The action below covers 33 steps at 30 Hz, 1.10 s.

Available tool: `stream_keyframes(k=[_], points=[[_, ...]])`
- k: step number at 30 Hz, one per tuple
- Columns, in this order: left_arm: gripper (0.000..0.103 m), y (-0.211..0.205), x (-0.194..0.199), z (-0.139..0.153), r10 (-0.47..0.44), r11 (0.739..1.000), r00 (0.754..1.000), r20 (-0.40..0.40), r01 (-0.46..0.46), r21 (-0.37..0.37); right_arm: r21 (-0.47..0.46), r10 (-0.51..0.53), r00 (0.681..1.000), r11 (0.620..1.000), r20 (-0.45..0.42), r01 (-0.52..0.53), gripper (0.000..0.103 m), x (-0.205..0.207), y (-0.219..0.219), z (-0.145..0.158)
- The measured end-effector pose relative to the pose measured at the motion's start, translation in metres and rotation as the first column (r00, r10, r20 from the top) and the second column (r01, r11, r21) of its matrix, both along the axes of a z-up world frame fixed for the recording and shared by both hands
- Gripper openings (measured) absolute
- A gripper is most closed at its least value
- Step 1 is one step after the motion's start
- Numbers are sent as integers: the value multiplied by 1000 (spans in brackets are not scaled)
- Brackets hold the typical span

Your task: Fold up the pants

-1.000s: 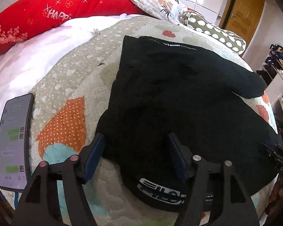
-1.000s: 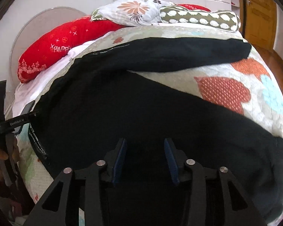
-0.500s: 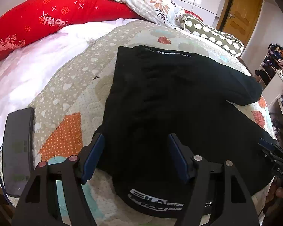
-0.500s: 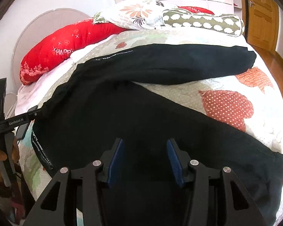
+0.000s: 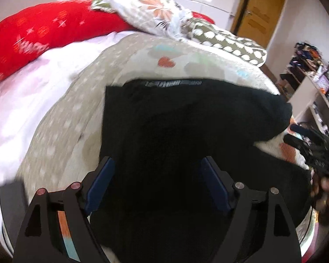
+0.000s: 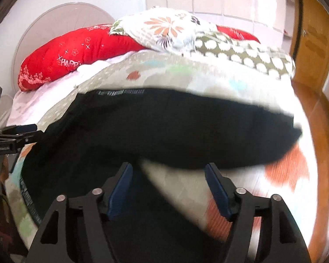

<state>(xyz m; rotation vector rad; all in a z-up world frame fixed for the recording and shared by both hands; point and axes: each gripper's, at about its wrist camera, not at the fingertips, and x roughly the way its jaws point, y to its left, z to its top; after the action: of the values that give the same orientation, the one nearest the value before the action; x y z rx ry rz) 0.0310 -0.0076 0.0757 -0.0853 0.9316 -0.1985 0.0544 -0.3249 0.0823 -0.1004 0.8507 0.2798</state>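
Note:
Black pants (image 5: 182, 135) lie spread on the patterned quilt (image 5: 72, 118) of a bed, the two legs apart in a V. In the right wrist view the far leg (image 6: 186, 129) runs across the frame. My left gripper (image 5: 158, 171) is open and empty, low over the black cloth near the waist end. My right gripper (image 6: 168, 175) is open and empty, over the gap between the legs where quilt (image 6: 182, 186) shows. Each gripper shows at the edge of the other's view: the right one (image 5: 307, 146), the left one (image 6: 13, 135).
A red bolster (image 5: 39, 37), a floral pillow (image 5: 151, 11) and a spotted pillow (image 5: 226, 41) lie at the head of the bed. A white sheet (image 5: 22, 100) lies left. A wooden door (image 5: 261, 11) and cluttered shelves (image 5: 313, 83) stand at right.
Both grippers have moved forward over the pants, toward the head of the bed. The right gripper's jaws have opened wider. The waistband logo and the phone have dropped out of the left view.

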Motion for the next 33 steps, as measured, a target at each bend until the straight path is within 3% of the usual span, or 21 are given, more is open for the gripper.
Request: stream_keyframes(k=[5, 12, 18, 23, 26, 27, 28, 29, 30, 31, 32, 33], points=[[84, 4, 66, 4, -80, 997, 997, 3, 80, 5, -76, 55, 998, 996, 22, -53, 76, 63, -3, 7], [84, 8, 145, -21, -139, 990, 987, -78, 141, 10, -158, 145, 989, 976, -31, -148, 76, 144, -6, -20], [84, -2, 181, -44, -256, 965, 955, -147, 263, 26, -171, 255, 960, 947, -118, -272, 77, 179, -4, -42], [84, -18, 204, -62, -283, 941, 939, -196, 311, 132, -203, 282, 943, 927, -176, -315, 80, 202, -1, -58], [93, -28, 209, -67, -304, 927, 932, -199, 338, 164, -190, 296, 932, 922, -211, -336, 78, 210, 0, -67], [96, -29, 209, -69, -307, 921, 929, -208, 344, 180, -178, 296, 930, 925, -217, -335, 76, 211, -1, -67], [96, -32, 209, -70, -306, 919, 928, -213, 347, 190, -155, 301, 928, 928, -221, -338, 57, 211, -2, -65], [95, -32, 209, -70, -304, 919, 929, -213, 345, 193, -124, 312, 924, 931, -221, -343, 23, 211, -3, -63], [89, -33, 207, -68, -304, 919, 929, -210, 344, 193, -115, 314, 925, 932, -212, -343, 10, 208, -3, -61], [67, -33, 203, -66, -321, 918, 924, -206, 357, 173, -123, 319, 926, 930, -200, -347, 6, 204, -1, -60], [54, -34, 197, -61, -346, 915, 918, -194, 376, 144, -157, 326, 929, 923, -174, -353, 4, 195, 3, -59], [34, -33, 191, -56, -347, 915, 922, -169, 373, 154, -177, 329, 931, 918, -159, -355, 4, 189, 6, -57]])
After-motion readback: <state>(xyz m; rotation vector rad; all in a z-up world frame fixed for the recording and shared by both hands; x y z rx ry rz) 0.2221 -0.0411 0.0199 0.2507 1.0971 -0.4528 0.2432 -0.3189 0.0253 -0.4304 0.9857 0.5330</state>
